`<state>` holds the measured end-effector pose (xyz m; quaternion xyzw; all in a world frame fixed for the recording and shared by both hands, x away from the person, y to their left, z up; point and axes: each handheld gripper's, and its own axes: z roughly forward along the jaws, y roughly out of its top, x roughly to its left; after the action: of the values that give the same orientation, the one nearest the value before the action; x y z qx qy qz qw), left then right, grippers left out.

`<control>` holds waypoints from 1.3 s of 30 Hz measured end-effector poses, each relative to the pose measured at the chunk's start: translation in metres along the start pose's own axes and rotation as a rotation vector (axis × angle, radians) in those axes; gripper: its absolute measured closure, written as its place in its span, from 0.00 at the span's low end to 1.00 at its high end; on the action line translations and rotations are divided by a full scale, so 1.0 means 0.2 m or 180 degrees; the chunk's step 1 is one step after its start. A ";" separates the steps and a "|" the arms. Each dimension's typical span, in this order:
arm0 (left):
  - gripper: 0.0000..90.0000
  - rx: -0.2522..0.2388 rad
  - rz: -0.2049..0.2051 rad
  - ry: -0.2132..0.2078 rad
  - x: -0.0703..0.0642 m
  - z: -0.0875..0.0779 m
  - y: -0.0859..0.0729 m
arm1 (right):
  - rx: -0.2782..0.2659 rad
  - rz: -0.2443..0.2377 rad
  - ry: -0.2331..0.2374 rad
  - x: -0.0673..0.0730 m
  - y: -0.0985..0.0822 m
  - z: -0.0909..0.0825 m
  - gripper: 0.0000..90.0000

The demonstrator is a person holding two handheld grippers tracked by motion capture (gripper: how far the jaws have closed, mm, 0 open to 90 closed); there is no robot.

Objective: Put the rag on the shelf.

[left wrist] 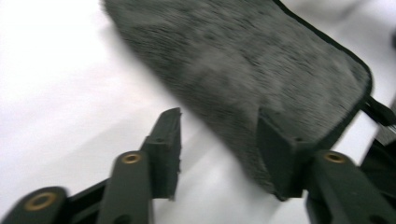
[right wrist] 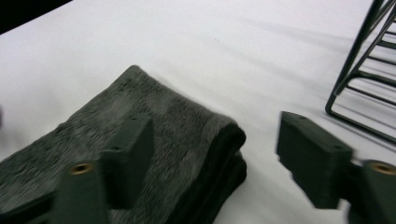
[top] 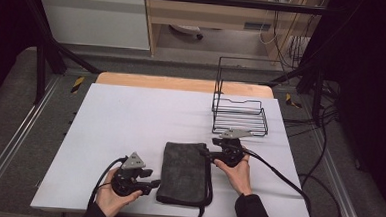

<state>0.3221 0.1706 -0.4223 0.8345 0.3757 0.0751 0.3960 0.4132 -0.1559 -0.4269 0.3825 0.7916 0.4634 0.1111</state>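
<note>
**Folded grey towel on white table, both grippers parted beside it**

Containers first. Black wire rack (top: 240, 114) standing at far right of white table (top: 130, 125), upright back frame, low front basket; nothing in it. Rack's lower wires also at right edge of right gripper view (right wrist: 369, 88).

Folded grey towel (top: 184, 172) lying flat near the table's near edge, between the two hands, long side running away from the person. Dark piped edge along its right and near sides. In left gripper view, fuzzy surface (left wrist: 243, 70) with black trim round the corner; picture blurred. In right gripper view, stacked folded layers visible at the towel's far corner (right wrist: 177, 135).

Hands and tools. Left gripper (top: 149, 182) held low at the towel's near left edge, jaws pointing right toward the cloth, left hand (top: 110, 198) wrapped under the body, grey three-cornered plate on top. Jaws apart about halfway; one over bare table, the other over the towel's edge, nothing pinched.

Right gripper (top: 209, 153) at the towel's far right corner, pointing left, right hand (top: 237, 173) behind it, dark sleeve at the bottom edge, cable trailing off to the right. Jaws wide; one over the cloth, the other over bare table, towel corner between them, pads not pressing.
</note>
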 end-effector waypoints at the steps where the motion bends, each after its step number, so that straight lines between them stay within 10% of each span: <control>1: 0.47 0.0038 0.0008 0.0040 0.03 -0.01 0.01 | -0.0007 -0.0003 0.0034 0.00 -0.01 -0.01 0.20; 16: 0.08 0.0216 0.0028 0.0033 0.16 0.05 0.14 | 0.0091 0.0112 0.0093 -0.02 -0.14 -0.14 0.04; 39: 0.07 -0.0018 -0.0045 0.0393 0.25 0.23 0.37 | 0.0153 0.0136 0.0015 -0.05 -0.22 -0.21 0.02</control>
<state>0.4190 0.1474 -0.4078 0.8245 0.4051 0.1246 0.3749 0.3759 -0.2035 -0.4409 0.4008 0.7945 0.4473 0.0901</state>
